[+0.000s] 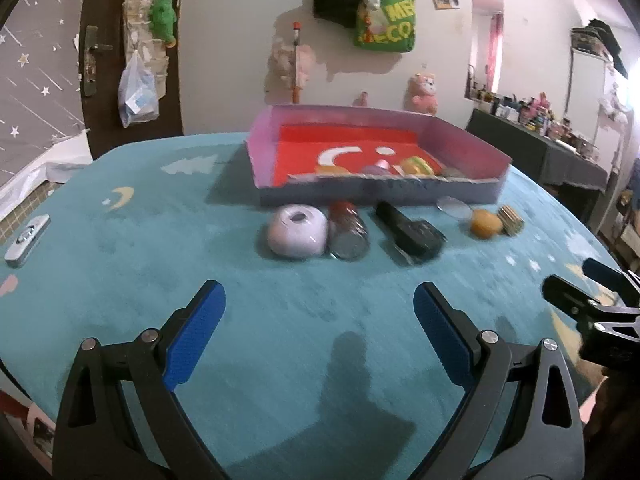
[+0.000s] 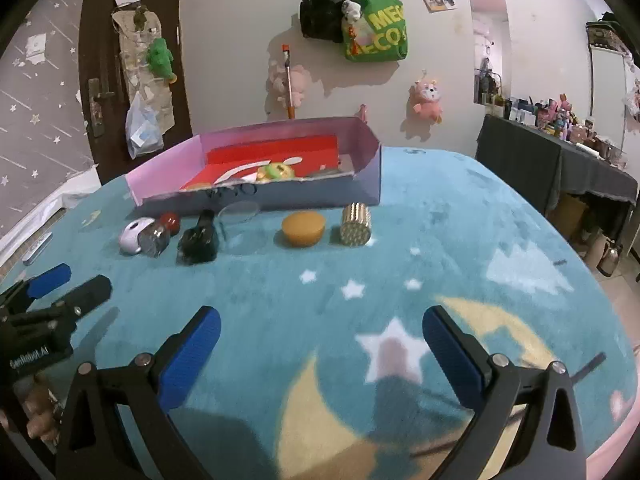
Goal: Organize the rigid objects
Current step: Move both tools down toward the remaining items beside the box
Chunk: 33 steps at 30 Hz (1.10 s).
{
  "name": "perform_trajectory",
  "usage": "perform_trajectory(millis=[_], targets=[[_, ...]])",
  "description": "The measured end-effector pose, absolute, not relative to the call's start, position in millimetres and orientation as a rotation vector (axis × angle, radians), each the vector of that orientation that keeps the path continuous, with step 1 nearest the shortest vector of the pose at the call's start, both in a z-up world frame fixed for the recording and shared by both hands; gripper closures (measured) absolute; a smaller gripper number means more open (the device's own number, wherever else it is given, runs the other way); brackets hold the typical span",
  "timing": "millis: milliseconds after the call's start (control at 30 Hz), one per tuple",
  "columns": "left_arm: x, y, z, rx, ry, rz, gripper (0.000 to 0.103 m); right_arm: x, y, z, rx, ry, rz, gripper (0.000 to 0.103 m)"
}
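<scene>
A row of objects lies on the teal blanket in front of a shallow purple box (image 1: 460, 194) (image 2: 280, 196) with a red floor: a white round device (image 1: 296, 230) (image 2: 134, 236), a clear red-capped bottle (image 1: 348, 232) (image 2: 158, 236), a black tool (image 1: 412, 232) (image 2: 199, 240), a clear lid (image 1: 452, 206) (image 2: 240, 214), an orange puck (image 1: 485, 223) (image 2: 303, 228) and a brass-coloured cylinder (image 1: 511, 219) (image 2: 355, 225). The box holds several small items, one yellow-green (image 2: 276, 171). My left gripper (image 1: 319, 310) and right gripper (image 2: 321, 334) are both open and empty, well short of the row.
A grey remote (image 1: 27, 240) lies at the blanket's left edge. Bags and plush toys hang on the wall behind. A dark cluttered side table (image 2: 560, 160) stands to the right. The right gripper also shows in the left wrist view (image 1: 588, 292), the left in the right wrist view (image 2: 60, 284).
</scene>
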<state>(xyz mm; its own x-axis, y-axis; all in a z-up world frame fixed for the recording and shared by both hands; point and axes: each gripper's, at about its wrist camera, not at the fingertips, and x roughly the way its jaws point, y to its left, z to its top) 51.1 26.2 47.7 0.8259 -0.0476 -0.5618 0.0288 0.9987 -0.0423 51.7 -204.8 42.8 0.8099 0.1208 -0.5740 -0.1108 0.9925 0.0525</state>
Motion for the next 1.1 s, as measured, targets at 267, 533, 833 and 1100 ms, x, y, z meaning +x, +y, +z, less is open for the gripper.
perform_trajectory(millis=[267, 533, 833, 1100], targets=[[91.0, 50.9, 61.3, -0.029, 0.652, -0.005, 0.007, 79.8, -212.0, 60.3, 0.019, 0.633, 0.101, 0.000], [132.1, 63.3, 59.2, -0.002, 0.764, -0.023, 0.007, 122.0, -230.1, 66.6, 0.015, 0.693, 0.040, 0.000], [158.4, 58.3, 47.6, 0.064, 0.864, -0.079, 0.007, 155.5, -237.1, 61.6, -0.048, 0.751, 0.012, 0.000], [168.8, 54.0, 42.9, 0.084, 0.887, -0.103, 0.007, 171.9, -237.5, 52.9, -0.077, 0.806, 0.012, 0.000]])
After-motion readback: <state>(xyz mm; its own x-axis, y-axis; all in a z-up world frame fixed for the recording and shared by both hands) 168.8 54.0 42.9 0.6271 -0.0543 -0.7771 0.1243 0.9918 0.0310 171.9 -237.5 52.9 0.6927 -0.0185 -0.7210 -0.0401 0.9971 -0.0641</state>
